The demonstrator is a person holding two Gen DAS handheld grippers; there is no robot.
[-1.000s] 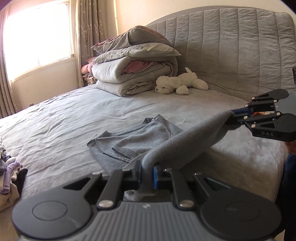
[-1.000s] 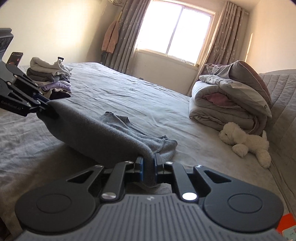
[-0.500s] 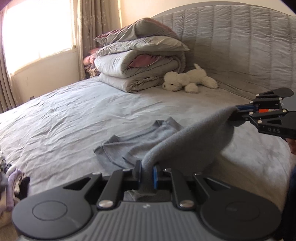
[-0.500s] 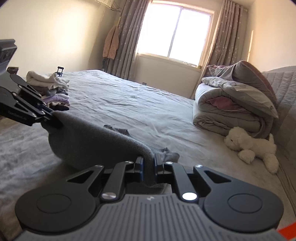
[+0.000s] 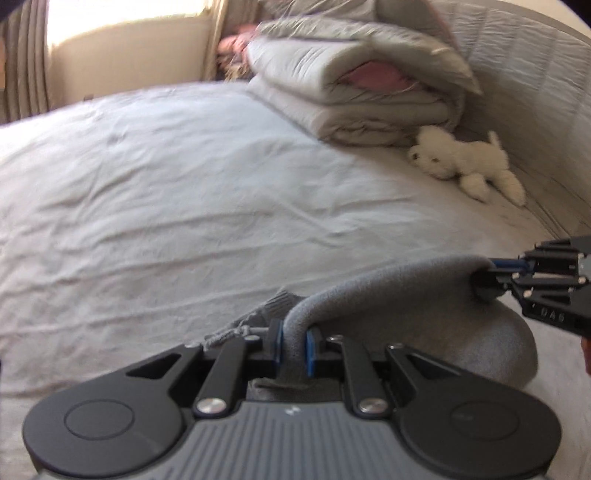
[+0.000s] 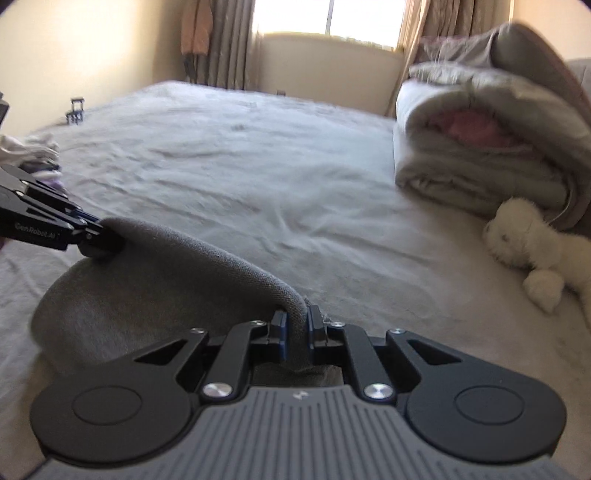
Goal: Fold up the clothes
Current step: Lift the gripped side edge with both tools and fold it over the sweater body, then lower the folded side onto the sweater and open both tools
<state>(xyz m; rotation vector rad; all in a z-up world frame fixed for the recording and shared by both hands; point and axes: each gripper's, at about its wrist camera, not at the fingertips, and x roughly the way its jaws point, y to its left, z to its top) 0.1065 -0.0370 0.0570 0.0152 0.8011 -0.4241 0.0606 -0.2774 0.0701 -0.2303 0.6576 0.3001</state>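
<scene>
1. Beside the folded duvet (image 5: 369,85), just in front of it on the bed (image 5: 147,192), lies a white plush dog (image 5: 469,166); both sit well beyond the grey sweater (image 5: 417,295), against the padded headboard (image 5: 535,92).
2. Between the sweater and the duvet, only wrinkled pale sheet shows; nothing stands in the way there.
3. Left claw (image 5: 293,349): clenched on one end of the sweater's raised fold, blue pads (image 5: 276,345) pressing the knit from both sides.
4. Right claw (image 6: 295,332): likewise clamped on the other end of the same fold, cloth filling the gap between its pads.
5. The sweater hangs as a rounded hump between the two claws, its lower part resting on the bed nearer than the duvet. A ribbed edge (image 5: 258,314) peeks out just past the left claw.
6. Only the right wrist view shows a pile of folded clothes (image 6: 33,151) far across the bed from the duvet, a small dark clip-like thing (image 6: 75,109) on the bed's far side, a garment hanging by the curtains (image 6: 195,26), and the window (image 6: 328,16).
7. Only the left wrist view shows the headboard's quilting and something pink (image 5: 236,40) behind the duvet.
8. Each view catches the other claw at its edge; both tilt downward toward the bed, and both views are blurred.
</scene>
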